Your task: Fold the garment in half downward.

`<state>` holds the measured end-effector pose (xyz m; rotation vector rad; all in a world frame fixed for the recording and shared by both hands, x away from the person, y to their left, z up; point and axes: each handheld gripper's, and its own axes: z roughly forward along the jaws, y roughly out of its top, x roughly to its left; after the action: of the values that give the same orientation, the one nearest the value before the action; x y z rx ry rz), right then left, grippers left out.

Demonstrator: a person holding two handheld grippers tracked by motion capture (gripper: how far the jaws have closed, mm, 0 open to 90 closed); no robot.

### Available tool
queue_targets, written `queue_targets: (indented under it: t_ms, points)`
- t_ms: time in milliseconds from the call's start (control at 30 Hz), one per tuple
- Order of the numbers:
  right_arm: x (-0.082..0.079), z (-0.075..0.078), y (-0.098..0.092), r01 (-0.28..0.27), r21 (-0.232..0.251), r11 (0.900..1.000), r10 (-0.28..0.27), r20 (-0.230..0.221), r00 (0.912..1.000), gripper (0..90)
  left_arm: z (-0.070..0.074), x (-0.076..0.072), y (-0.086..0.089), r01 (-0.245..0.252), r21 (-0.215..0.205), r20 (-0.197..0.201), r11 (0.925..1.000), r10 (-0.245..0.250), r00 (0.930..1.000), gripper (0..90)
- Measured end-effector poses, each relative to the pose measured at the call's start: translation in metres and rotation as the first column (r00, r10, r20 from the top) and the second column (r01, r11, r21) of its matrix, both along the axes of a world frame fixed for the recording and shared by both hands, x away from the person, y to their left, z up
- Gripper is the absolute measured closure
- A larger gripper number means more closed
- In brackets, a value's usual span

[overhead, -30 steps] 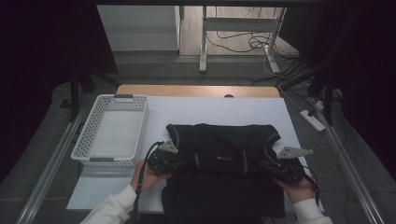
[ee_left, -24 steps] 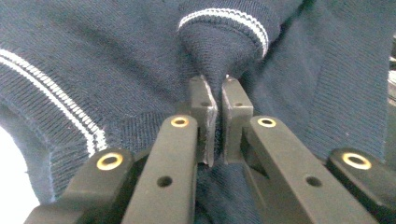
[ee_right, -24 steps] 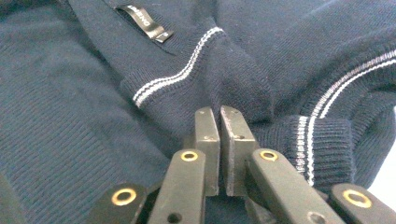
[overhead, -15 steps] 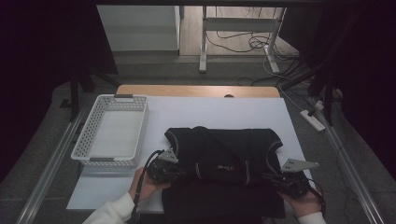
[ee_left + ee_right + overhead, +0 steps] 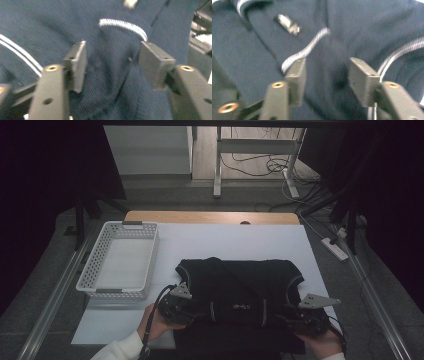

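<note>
A dim lab recording bay: white-covered tabletop (image 5: pixel 240 240) between dark curtains, loose cables (image 5: pixel 260 166) and a power strip (image 5: pixel 335 249) on the floor.

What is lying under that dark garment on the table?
The dark garment lies folded on a white sheet that covers the table; the sheet shows all round it. Whatever may sit directly beneath the fabric is covered and cannot be seen.

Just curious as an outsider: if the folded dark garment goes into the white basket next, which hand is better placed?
Probably the left: the left gripper sits at the dark navy, white-trimmed knit garment's edge nearest the white plastic basket. The right gripper is farther. Both jaws have just opened.
</note>
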<state>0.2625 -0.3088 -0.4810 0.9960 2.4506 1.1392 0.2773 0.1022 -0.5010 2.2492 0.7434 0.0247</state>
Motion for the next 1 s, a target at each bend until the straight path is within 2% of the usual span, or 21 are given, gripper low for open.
queue_targets:
  t_ms: [100,200,433,533,633,667,700,767,867,1000]
  points:
    - [0.009,0.006,0.013,-0.024,0.009,1.000,0.024,0.027,0.9994,38.8,0.005,0.007,-0.003,-0.043,-0.010,0.016,0.9990,0.043,0.9989,30.7]
    - [0.020,0.007,0.028,-0.058,0.016,0.998,0.057,0.022,0.9981,34.3,0.010,0.014,-0.003,-0.054,-0.010,0.019,0.9985,0.055,0.9983,28.8]
    - [0.042,0.003,0.062,-0.157,-0.012,0.987,0.157,-0.030,0.9871,33.6,0.019,0.028,-0.002,-0.090,-0.031,0.019,0.9955,0.091,0.9957,27.5]
    - [0.052,0.001,0.076,-0.187,-0.045,0.981,0.184,-0.051,0.9815,33.8,0.024,0.035,-0.003,-0.103,-0.038,0.027,0.9939,0.104,0.9942,27.5]
    - [0.061,-0.002,0.084,-0.204,-0.047,0.978,0.200,-0.084,0.9763,35.4,0.028,0.042,-0.005,-0.108,-0.043,0.034,0.9933,0.109,0.9935,27.1]
    - [0.061,-0.002,0.084,-0.204,-0.047,0.978,0.200,-0.084,0.9763,35.4,0.028,0.042,-0.005,-0.108,-0.043,0.034,0.9933,0.109,0.9935,26.9]
    - [0.064,-0.005,0.089,-0.213,-0.059,0.975,0.206,-0.105,0.9729,35.4,0.030,0.047,-0.007,-0.116,-0.044,0.037,0.9923,0.118,0.9924,26.8]
    - [0.065,-0.009,0.093,-0.220,-0.053,0.974,0.212,-0.123,0.9695,35.5,0.029,0.050,-0.007,-0.123,-0.041,0.038,0.9916,0.124,0.9915,26.5]
    - [0.064,-0.013,0.093,-0.220,-0.070,0.973,0.210,-0.128,0.9693,35.4,0.028,0.049,-0.006,-0.119,-0.037,0.037,0.9922,0.120,0.9921,25.9]
    - [0.065,-0.018,0.091,-0.236,-0.086,0.968,0.221,-0.152,0.9634,38.4,0.030,0.048,0.003,-0.136,-0.045,0.044,0.9897,0.138,0.9894,25.9]
